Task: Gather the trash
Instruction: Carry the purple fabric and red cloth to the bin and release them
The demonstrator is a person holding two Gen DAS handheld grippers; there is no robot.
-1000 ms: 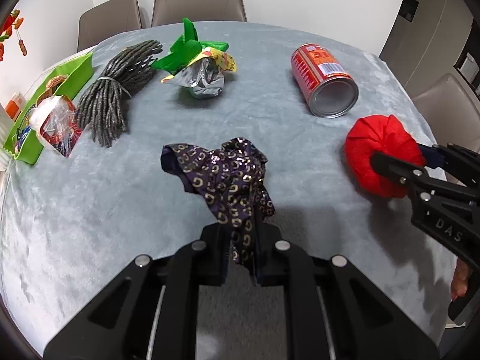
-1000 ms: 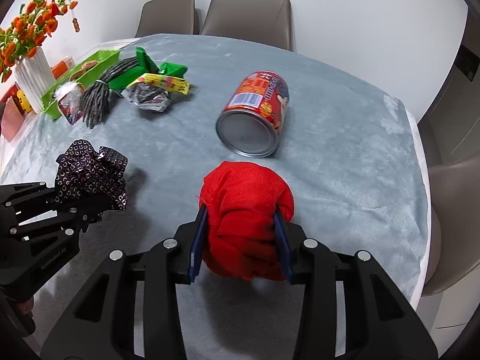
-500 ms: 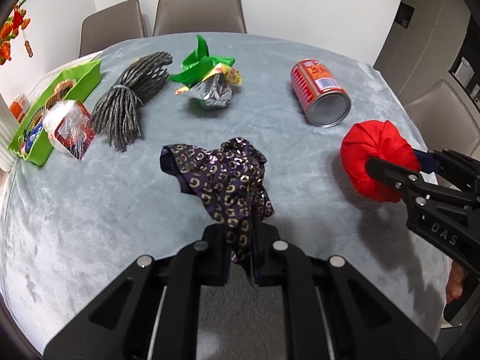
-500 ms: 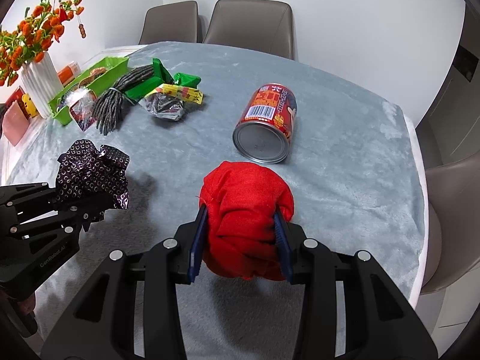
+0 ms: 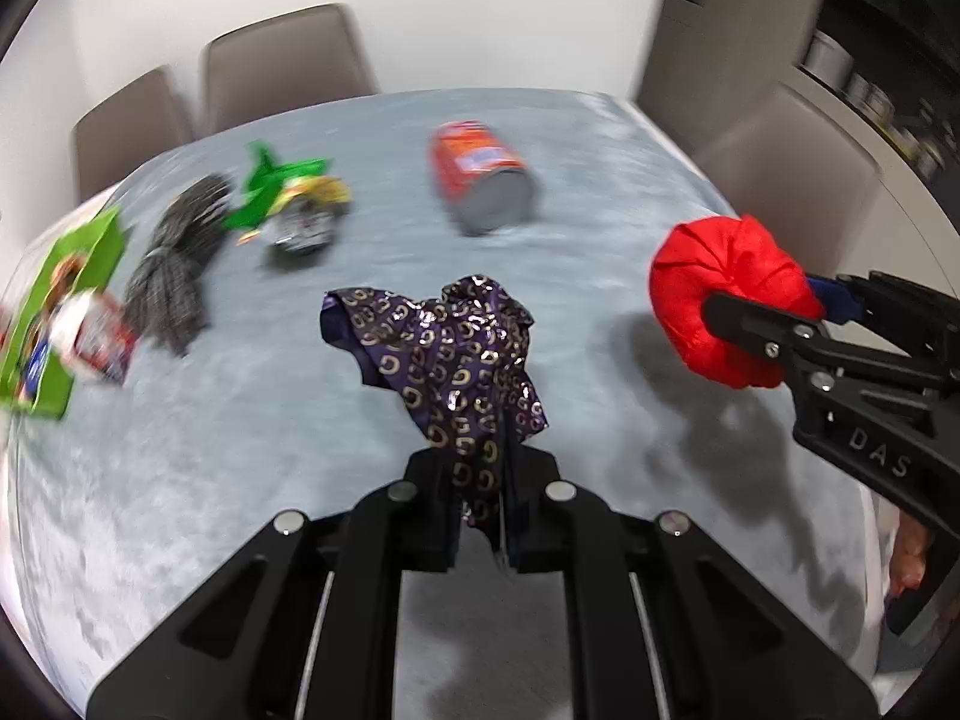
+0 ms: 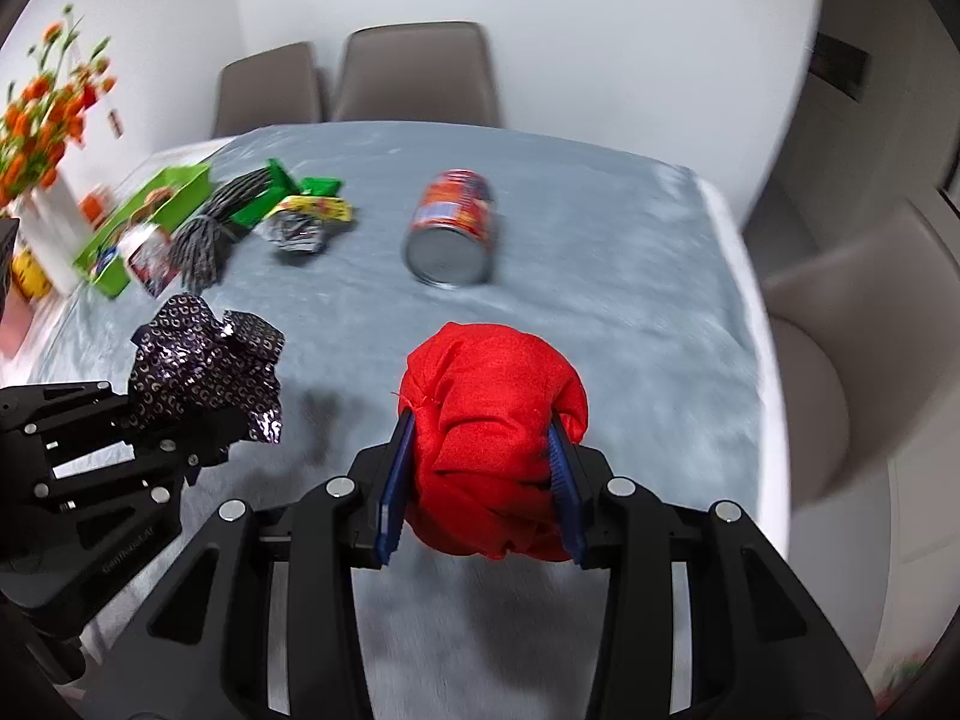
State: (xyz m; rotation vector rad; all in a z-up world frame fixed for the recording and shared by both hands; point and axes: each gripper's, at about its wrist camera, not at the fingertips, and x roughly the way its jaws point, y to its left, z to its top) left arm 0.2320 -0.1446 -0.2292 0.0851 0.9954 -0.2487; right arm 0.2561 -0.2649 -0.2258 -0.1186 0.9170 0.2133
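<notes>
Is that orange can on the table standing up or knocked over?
Knocked over. The can lies on its side on the grey tablecloth, its round silver end facing the camera.

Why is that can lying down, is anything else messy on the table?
The can lies tipped on its side, its end facing the cameras. Crumpled wrappers sit loose beside a grey bundle. Nothing looks spilled. The left gripper pinches a purple wrapper; the right gripper squeezes a red bundle.

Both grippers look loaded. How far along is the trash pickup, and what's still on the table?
Nothing visibly binned yet. In hand: left gripper clamps the purple patterned wrapper; right gripper squeezes the red cloth ball. Left on the table: the can, the crumpled snack wrappers.
</notes>
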